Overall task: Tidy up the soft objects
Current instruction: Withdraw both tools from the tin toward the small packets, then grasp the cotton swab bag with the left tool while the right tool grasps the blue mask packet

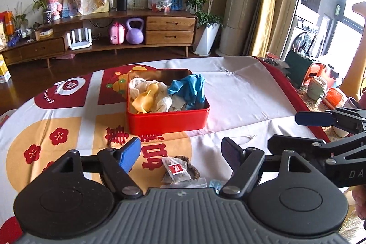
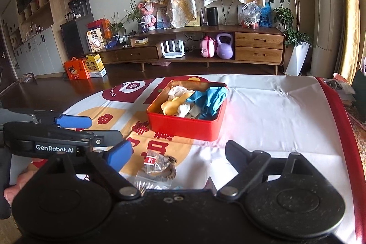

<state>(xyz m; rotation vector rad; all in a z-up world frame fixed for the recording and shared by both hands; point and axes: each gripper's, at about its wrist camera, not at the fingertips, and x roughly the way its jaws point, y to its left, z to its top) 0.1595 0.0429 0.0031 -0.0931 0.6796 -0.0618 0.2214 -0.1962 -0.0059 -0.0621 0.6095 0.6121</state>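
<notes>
Both claws are hovering low over a white tablecloth printed with red and yellow shapes, and much near them is hard to read. The left gripper is standing released, its two blue-padded fingers spread wide with nothing between them; just ahead of its body, between the fingers, a small clear sachet with a red label is lying on a brown woven ring, and both are partly cut off by the claw's grey housing, so I cannot tell what the sachet contains. Beyond the fingertips one red rectangular metal tin is sitting open on the cloth, holding the soft things: one crumpled blue glove at its right end, one yellow piece and one off-white cloth at its left, plus a pale scrap beneath them that I cannot identify. The right gripper is also standing released and empty, fingers wide apart; from its camera the same tin is lying ahead and slightly left of centre, the sachet is showing near its left finger, and clear wrappers below that are mostly hidden by its black body. At that view's left edge the other claw is crossing in, with fingertips of a person's hand barely showing beneath it.
</notes>
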